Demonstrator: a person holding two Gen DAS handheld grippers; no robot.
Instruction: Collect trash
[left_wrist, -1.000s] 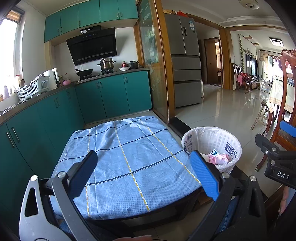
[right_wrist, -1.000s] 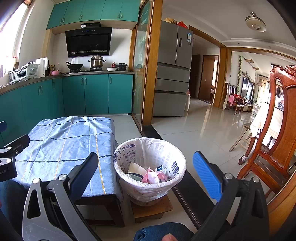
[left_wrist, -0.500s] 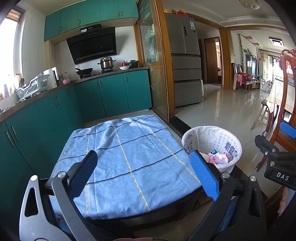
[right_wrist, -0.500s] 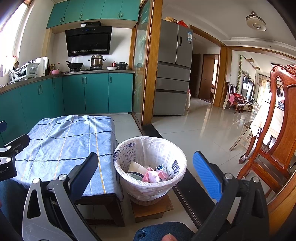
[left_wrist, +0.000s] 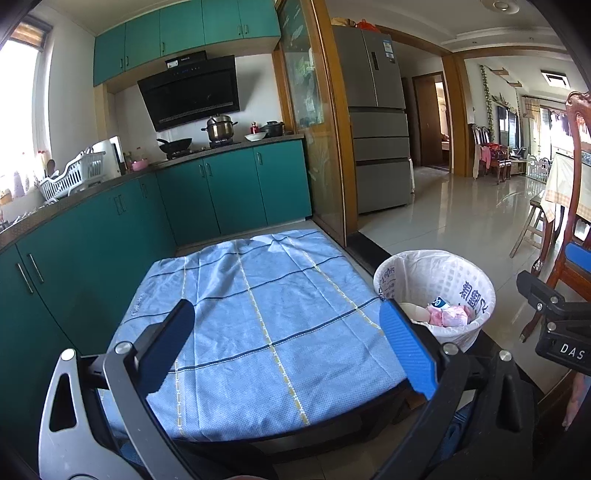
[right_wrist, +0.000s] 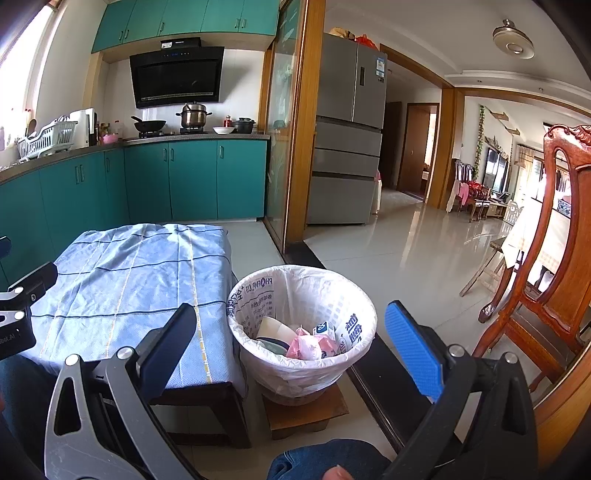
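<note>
A white-lined trash basket (right_wrist: 301, 352) stands on a small wooden block just right of a low table under a blue checked cloth (left_wrist: 255, 314). Inside the basket lie pink wrappers (right_wrist: 308, 345), a paper cup (right_wrist: 273, 328) and a blue-and-white packet. The same basket (left_wrist: 436, 280) shows at the right of the left wrist view. My left gripper (left_wrist: 286, 339) hangs open over the near part of the cloth, nothing between its fingers. My right gripper (right_wrist: 291, 341) is open, held above and in front of the basket, empty.
Teal kitchen cabinets (right_wrist: 177, 181) run along the left and back. A grey fridge (right_wrist: 347, 129) stands behind a wooden door frame. A carved wooden chair (right_wrist: 554, 280) is close on the right. A person's knee in jeans (right_wrist: 325, 458) shows at the bottom edge.
</note>
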